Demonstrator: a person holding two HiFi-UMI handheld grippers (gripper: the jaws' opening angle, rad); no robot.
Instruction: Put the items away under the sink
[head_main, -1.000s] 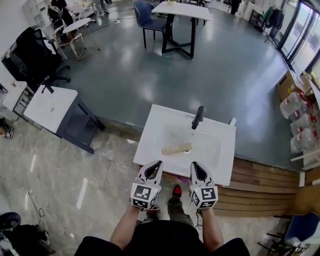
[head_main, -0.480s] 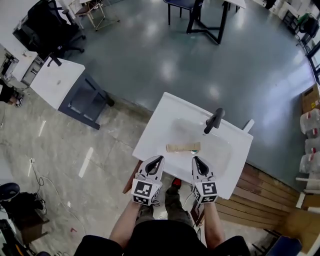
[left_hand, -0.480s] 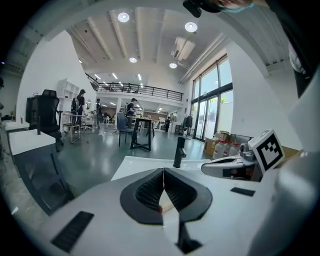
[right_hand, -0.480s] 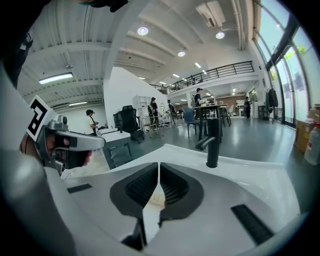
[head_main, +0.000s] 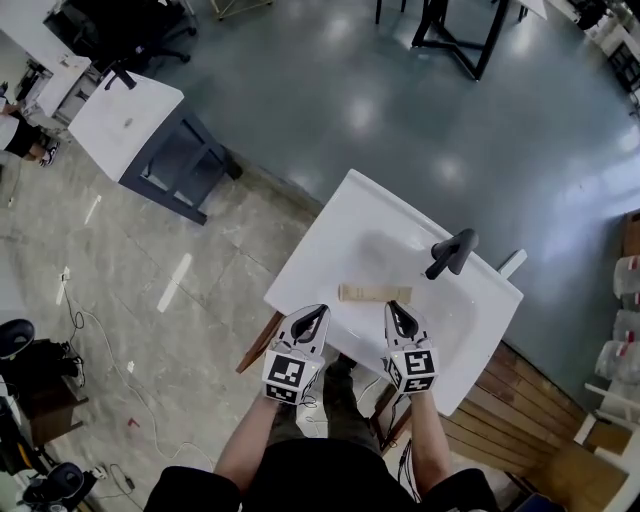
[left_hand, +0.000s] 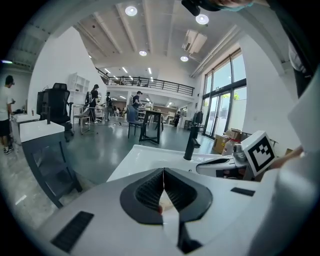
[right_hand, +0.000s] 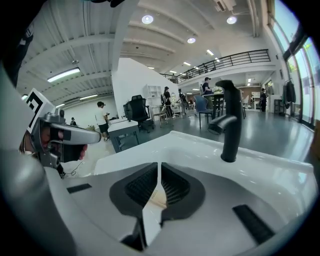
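The left tool (head_main: 318, 313) and the right tool (head_main: 391, 308) are seen clenched and empty, side by side over the near edge of the white sink (head_main: 325, 245). A flat wooden block (head_main: 374, 293) is seen lying in the basin just beyond them, near the black tap (head_main: 450, 254).

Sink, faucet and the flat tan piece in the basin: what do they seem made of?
Sink: glossy white, probably ceramic, with sheen. Faucet: matte black, likely coated metal. Flat tan piece: dull, wood or cardboard; cannot tell which.
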